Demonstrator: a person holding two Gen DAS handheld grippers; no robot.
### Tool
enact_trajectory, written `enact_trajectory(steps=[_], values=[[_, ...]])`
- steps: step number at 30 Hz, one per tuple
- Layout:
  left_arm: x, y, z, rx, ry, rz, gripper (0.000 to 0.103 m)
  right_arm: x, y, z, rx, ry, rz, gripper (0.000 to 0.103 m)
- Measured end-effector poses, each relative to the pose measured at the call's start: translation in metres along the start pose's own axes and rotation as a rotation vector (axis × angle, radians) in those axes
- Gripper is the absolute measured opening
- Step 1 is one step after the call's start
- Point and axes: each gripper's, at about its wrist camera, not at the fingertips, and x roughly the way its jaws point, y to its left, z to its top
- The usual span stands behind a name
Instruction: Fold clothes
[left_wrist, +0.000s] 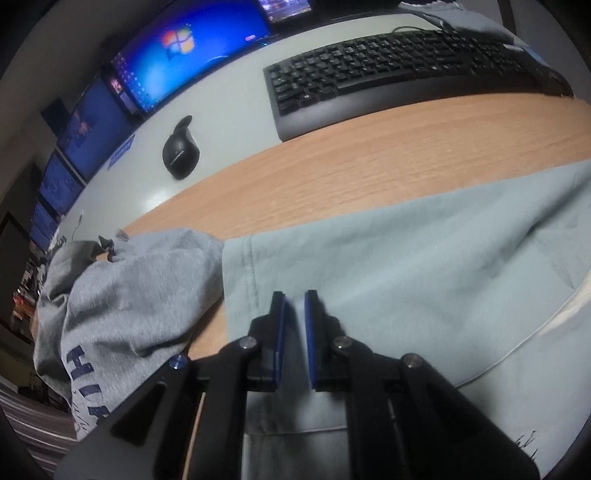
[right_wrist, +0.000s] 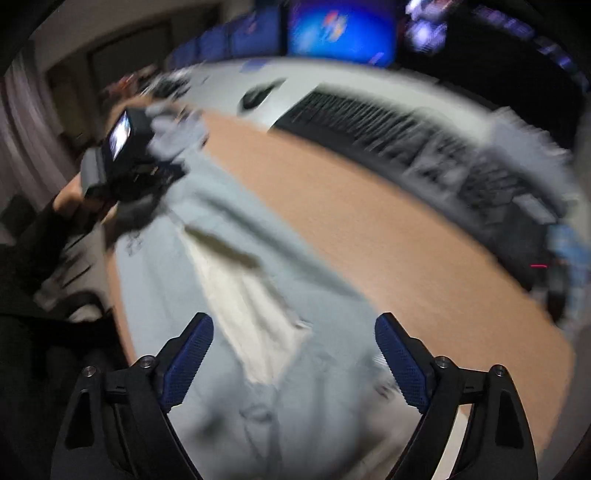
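A: Left gripper (left_wrist: 294, 295): blue-padded fingers nearly closed, only a narrow slit between pads. Poised over the pale blue-grey shirt (left_wrist: 406, 258), near its stitched hem. Cannot tell whether any cloth is pinched in the slit.

B: Noted. Right gripper (right_wrist: 293, 321): spread wide, nothing held. Pads (right_wrist: 188, 354) deep blue, dimpled mesh texture. Heavy motion blur throughout that view.

A: Shirt position: flat on the desk (left_wrist: 369, 158), soft matte knit, double row of stitching along the hem at left. Off-white inner panel (right_wrist: 243, 295) exposed down the middle, seen from the right wrist.

B: Second garment: heather-grey shirt (left_wrist: 140, 288), bunched and creased, dark blue block lettering, touching the first shirt's left edge.

A: Desk: front strip wood-grain laminate, tan; rear part smooth pale grey.

B: On the grey part: black keyboard (left_wrist: 399, 66), long with a wrist rest; black mouse (left_wrist: 180, 155), rounded, glossy. Behind, a curved row of monitors (left_wrist: 192, 48), blue screens lit.

A: Left gripper (right_wrist: 122, 158) also visible from the right wrist, blurred, over the shirt's far end.
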Motion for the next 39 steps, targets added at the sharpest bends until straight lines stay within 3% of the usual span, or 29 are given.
enact_trajectory(steps=[4, 5, 6, 7, 8, 11, 13, 15, 18, 20, 21, 23, 24, 26, 29, 31, 34, 36, 37, 38, 39], values=[[-0.001, 0.004, 0.0, -0.025, 0.006, -0.029, 0.01, 0.039, 0.01, 0.017, -0.136, 0.143, 0.02, 0.06], [-0.001, 0.005, 0.0, -0.031, 0.007, -0.036, 0.011, 0.046, 0.011, 0.018, -0.153, 0.183, 0.024, 0.044], [-0.001, 0.007, -0.001, -0.038, 0.008, -0.043, 0.012, 0.053, 0.011, 0.019, -0.17, 0.224, 0.029, 0.018], [-0.001, 0.009, -0.001, -0.048, 0.009, -0.051, 0.014, 0.055, 0.013, 0.019, -0.178, 0.258, 0.032, 0.007], [0.0, 0.011, -0.001, -0.06, 0.008, -0.059, 0.015, 0.051, 0.021, 0.016, -0.209, 0.261, 0.021, 0.005], [0.0, 0.016, -0.003, -0.068, 0.003, -0.056, 0.028, 0.027, 0.05, 0.006, -0.323, 0.225, -0.019, 0.005], [0.001, 0.021, -0.003, -0.07, 0.001, -0.049, 0.043, 0.013, 0.069, -0.007, -0.397, 0.197, -0.052, 0.005], [0.003, 0.028, -0.003, -0.094, 0.011, -0.062, 0.049, 0.006, 0.087, -0.026, -0.458, 0.189, -0.087, 0.005], [0.004, 0.034, -0.002, -0.111, 0.042, -0.092, 0.05, 0.016, 0.104, -0.059, -0.505, 0.201, -0.178, 0.007], [-0.001, 0.035, 0.0, -0.116, 0.058, -0.09, 0.05, 0.012, 0.111, -0.074, -0.488, 0.18, -0.2, 0.014], [-0.006, 0.031, 0.001, -0.101, 0.048, -0.087, 0.048, 0.005, 0.113, -0.078, -0.46, 0.162, -0.186, 0.028], [-0.019, 0.02, 0.005, -0.059, 0.018, -0.066, 0.048, -0.016, 0.107, -0.085, -0.356, 0.136, -0.073, 0.046], [-0.028, 0.01, 0.009, -0.028, -0.015, -0.039, 0.048, -0.027, 0.105, -0.089, -0.322, 0.112, -0.041, 0.048], [-0.045, -0.014, 0.014, 0.045, -0.076, -0.028, 0.048, -0.053, 0.089, -0.095, -0.236, 0.047, -0.073, 0.054], [-0.056, -0.062, 0.013, 0.168, -0.118, -0.057, 0.05, -0.083, 0.034, -0.106, 0.038, -0.014, -0.116, 0.062], [-0.051, -0.092, 0.009, 0.261, -0.118, -0.045, 0.05, -0.097, -0.016, -0.12, 0.293, -0.026, -0.128, 0.062], [-0.044, -0.108, 0.003, 0.307, -0.138, 0.012, 0.05, -0.09, -0.08, -0.161, 0.613, 0.007, -0.091, 0.062], [-0.041, -0.101, 0.006, 0.273, -0.126, -0.02, 0.052, -0.083, -0.097, -0.167, 0.652, 0.006, -0.092, 0.057], [-0.038, -0.096, 0.008, 0.256, -0.12, -0.035, 0.055, -0.08, -0.104, -0.169, 0.663, 0.004, -0.095, 0.05], [-0.035, -0.092, 0.01, 0.246, -0.122, -0.034, 0.057, -0.073, -0.11, -0.161, 0.628, 0.019, -0.144, 0.039], [-0.03, -0.09, 0.014, 0.241, -0.126, -0.021, 0.059, -0.066, -0.115, -0.151, 0.584, 0.038, -0.203, 0.036]])
